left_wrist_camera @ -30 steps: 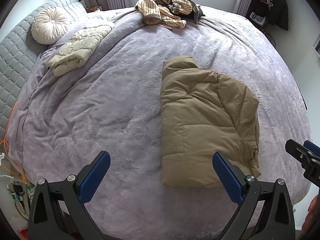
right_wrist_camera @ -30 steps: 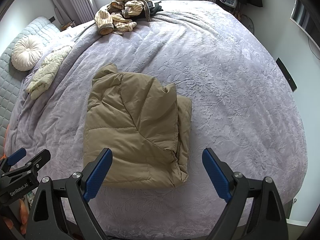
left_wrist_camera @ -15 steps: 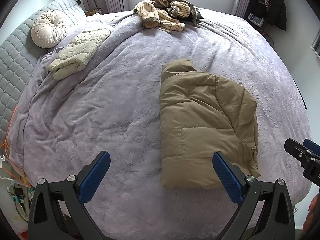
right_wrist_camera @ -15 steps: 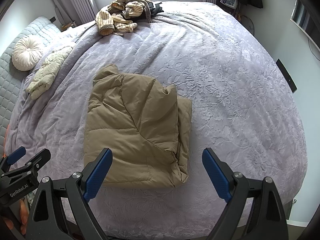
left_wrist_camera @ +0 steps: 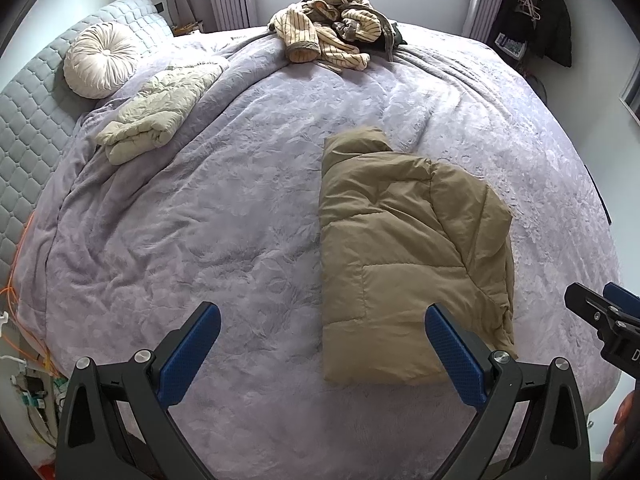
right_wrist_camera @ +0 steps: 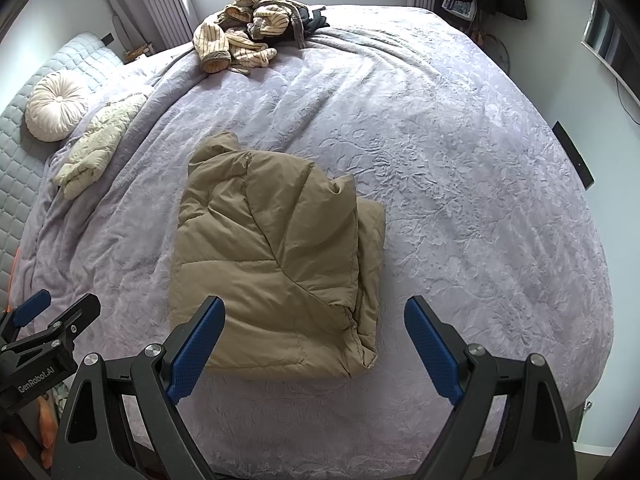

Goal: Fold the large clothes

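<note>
Left gripper [left_wrist_camera: 320, 354]: held above near edge of bed, jaws spread wide, nothing between blue pads [left_wrist_camera: 454, 356]. Seen also at lower left of right wrist view [right_wrist_camera: 44, 320], apart from jacket.

Right gripper [right_wrist_camera: 314, 346]: held above near edge of bed, jaws spread wide and empty. Seen partly at right edge of left wrist view [left_wrist_camera: 604, 316].

Tan puffer jacket [right_wrist_camera: 272, 264]: folded into compact rectangle, lying flat on bedspread just ahead of both grippers; ahead and right of left gripper, ahead and slightly left of right gripper. Collar end pointed away, hem edge nearest. Left edge straight; right edge thicker, layered folds showing. Untouched by either gripper.

Lilac embossed bedspread [right_wrist_camera: 460, 200]: broad bare stretch right of jacket out to far bed edge; another bare stretch left of jacket [left_wrist_camera: 180, 220], directly ahead of left gripper.

Cream quilted garment [left_wrist_camera: 160, 116]: folded, far ahead left, well apart from jacket.

Round cream cushion [left_wrist_camera: 100, 60]: beyond cream garment, against grey quilted headboard [left_wrist_camera: 28, 120].

Pile of striped clothes [left_wrist_camera: 332, 36]: heaped, unfolded, at far edge of bed under window.

Dark coat [left_wrist_camera: 536, 12]: hung on wall, far right.

Orange cables [left_wrist_camera: 16, 280]: beside left bed edge.
</note>
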The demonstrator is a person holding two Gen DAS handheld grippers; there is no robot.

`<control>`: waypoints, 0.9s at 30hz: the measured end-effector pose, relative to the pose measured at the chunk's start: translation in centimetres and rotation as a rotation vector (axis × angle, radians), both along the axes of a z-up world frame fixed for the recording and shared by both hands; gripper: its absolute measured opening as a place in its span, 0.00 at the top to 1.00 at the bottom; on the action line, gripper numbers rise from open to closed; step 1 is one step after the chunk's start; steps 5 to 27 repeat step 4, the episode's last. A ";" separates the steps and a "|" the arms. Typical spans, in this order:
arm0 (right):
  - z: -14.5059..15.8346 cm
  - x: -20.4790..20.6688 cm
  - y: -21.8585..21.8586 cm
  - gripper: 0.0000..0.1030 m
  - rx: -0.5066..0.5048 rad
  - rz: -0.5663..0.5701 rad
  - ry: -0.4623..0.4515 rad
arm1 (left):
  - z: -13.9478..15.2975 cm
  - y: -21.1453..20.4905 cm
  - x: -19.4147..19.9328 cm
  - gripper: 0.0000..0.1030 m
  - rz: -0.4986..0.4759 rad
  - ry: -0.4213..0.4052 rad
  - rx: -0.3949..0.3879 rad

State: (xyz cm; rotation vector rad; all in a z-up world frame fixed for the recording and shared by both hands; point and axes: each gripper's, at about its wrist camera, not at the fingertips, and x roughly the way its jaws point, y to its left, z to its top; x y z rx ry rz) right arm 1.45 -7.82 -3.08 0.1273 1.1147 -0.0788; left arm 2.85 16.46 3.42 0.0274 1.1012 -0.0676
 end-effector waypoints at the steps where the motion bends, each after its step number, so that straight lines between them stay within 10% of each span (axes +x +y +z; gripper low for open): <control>1: 0.0 0.1 -0.3 0.10 0.000 0.000 0.000 | 0.0 0.0 0.0 0.01 -0.001 -0.003 0.000; 27: 0.0 0.2 -0.3 0.10 0.002 0.000 0.004 | 0.0 0.0 0.1 0.01 -0.004 -0.001 -0.004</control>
